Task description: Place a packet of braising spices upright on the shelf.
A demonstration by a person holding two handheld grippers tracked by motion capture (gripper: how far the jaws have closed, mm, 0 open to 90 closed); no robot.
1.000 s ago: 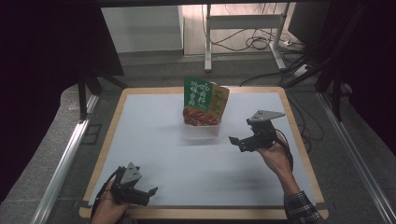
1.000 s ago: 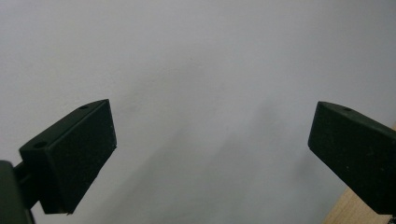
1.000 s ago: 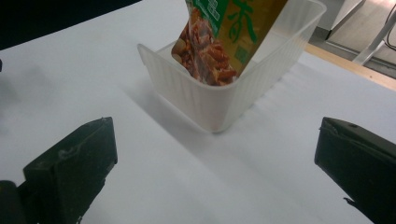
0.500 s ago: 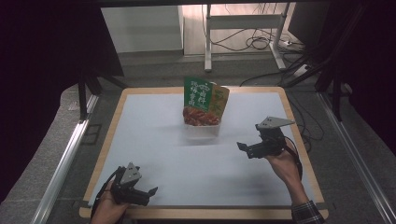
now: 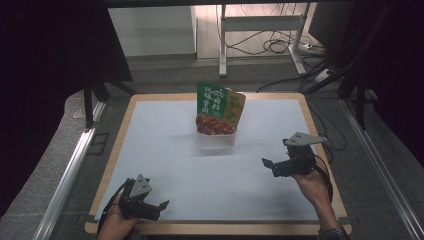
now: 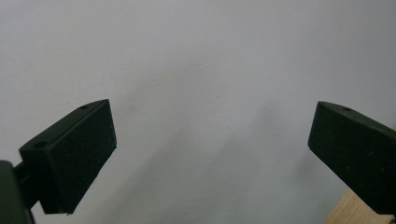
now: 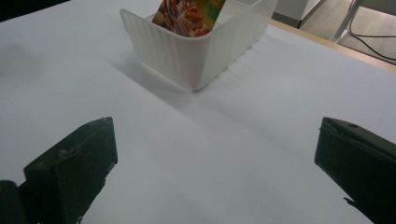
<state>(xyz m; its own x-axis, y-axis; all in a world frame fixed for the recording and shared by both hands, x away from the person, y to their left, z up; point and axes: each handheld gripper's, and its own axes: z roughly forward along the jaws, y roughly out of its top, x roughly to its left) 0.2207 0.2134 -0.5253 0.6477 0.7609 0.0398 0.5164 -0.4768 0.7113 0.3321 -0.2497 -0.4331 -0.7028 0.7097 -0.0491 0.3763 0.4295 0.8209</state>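
Snack pouch [image 5: 218,108] stood in a white bin [image 7: 196,49], far centre of the desk [image 5: 165,150].
The left hand-held gripper [image 5: 159,206] and right hand-held gripper [image 5: 268,166] were both wide, empty.

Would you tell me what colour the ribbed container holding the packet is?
Translucent white container; clearest in the right gripper view.

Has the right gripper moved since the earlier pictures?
Yes. The right gripper has drawn back from the white bin toward the table's near right edge.

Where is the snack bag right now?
In the high view, the snack bag stands upright in the white bin at the table's far middle, ahead of both open tongs.
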